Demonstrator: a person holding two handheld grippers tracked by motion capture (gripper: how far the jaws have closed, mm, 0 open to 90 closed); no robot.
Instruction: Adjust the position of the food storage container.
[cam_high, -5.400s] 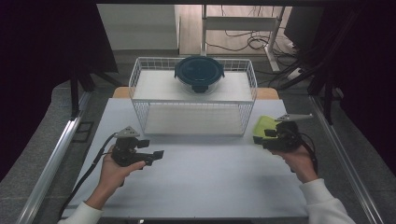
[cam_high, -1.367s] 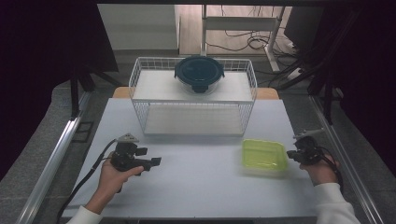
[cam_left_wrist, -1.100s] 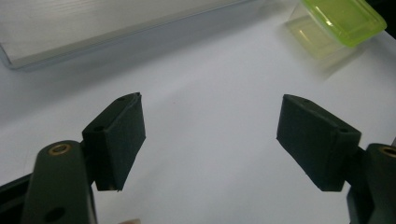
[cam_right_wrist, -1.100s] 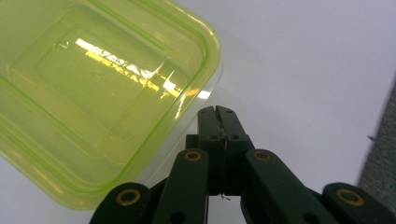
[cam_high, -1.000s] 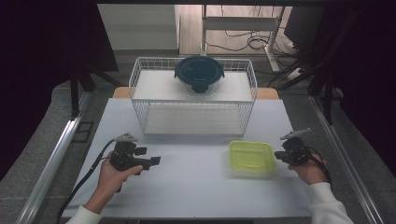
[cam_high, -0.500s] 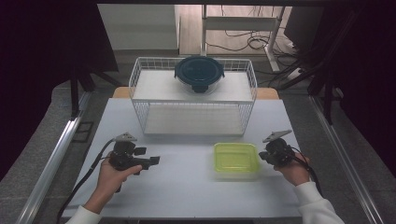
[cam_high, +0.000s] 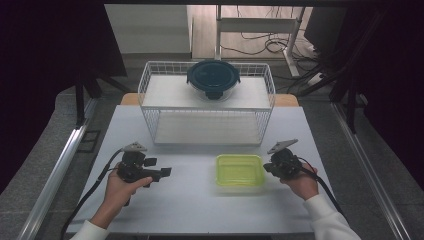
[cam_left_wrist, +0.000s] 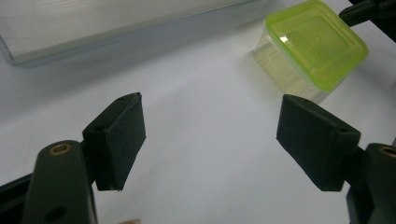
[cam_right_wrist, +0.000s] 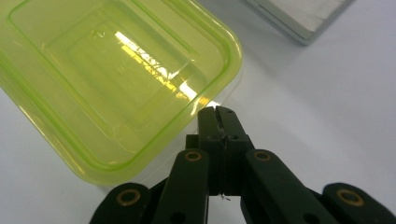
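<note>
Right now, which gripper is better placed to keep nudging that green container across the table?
Right. The right gripper is shut, with its closed tips against the edge of the green container. The left gripper hangs open over bare table, well apart from the container.

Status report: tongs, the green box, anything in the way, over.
Right tongs shut, tips against the green box edge. Left tongs open, empty. Box upright on table, in front of wire basket. Nothing between box and left tongs.
</note>
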